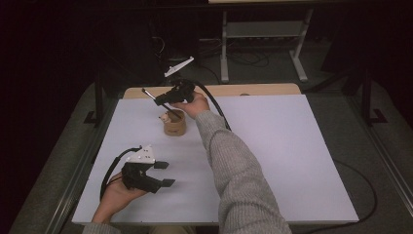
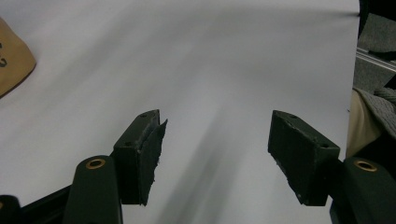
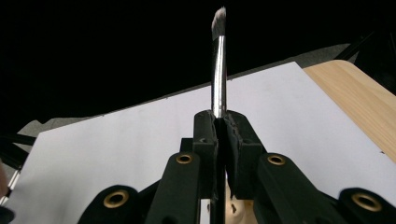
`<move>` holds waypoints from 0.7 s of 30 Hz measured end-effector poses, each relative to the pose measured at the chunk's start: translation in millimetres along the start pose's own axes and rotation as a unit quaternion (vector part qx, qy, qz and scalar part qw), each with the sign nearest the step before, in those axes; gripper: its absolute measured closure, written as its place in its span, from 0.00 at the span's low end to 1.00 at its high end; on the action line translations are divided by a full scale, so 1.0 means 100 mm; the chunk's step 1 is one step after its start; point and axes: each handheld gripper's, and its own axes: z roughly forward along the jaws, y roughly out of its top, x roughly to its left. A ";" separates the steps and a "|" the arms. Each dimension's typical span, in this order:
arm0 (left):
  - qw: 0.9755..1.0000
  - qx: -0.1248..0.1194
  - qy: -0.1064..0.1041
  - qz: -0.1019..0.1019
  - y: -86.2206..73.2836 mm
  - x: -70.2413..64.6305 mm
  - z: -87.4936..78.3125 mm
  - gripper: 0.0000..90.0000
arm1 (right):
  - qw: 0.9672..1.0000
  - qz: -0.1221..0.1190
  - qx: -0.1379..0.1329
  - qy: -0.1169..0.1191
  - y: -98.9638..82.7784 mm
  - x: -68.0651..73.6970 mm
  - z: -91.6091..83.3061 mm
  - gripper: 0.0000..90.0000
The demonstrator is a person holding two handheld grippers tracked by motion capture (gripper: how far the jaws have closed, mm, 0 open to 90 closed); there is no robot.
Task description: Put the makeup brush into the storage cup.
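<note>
A slim brush (image 3: 218,70) with a silver ferrule and a pale bristle tip stands clamped between the jaws of my right gripper (image 3: 223,122). In the high view this right gripper (image 1: 160,101) hovers at the far middle of the white sheet. There the brush (image 1: 148,93) slants, with its lower end pointing down to a tan cup (image 1: 174,124); I cannot tell if it touches the cup. My left gripper (image 1: 165,173) rests in an upturned hand at the near left, open and holding nothing. In its own view the left gripper (image 2: 215,154) faces bare white sheet, with the tan cup (image 2: 11,60) at the left edge.
The white sheet (image 1: 282,146) covers most of the table, and a wooden edge (image 1: 263,89) shows along the far side. A grey sleeve (image 1: 234,165) crosses the middle. A metal stand (image 1: 263,36) sits on the dark floor behind the table.
</note>
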 end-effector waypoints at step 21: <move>1.000 -0.002 0.001 -0.003 -0.03 0.02 -0.02 0.38 | 0.998 0.044 -0.027 -0.036 -0.17 -0.23 0.21 0.91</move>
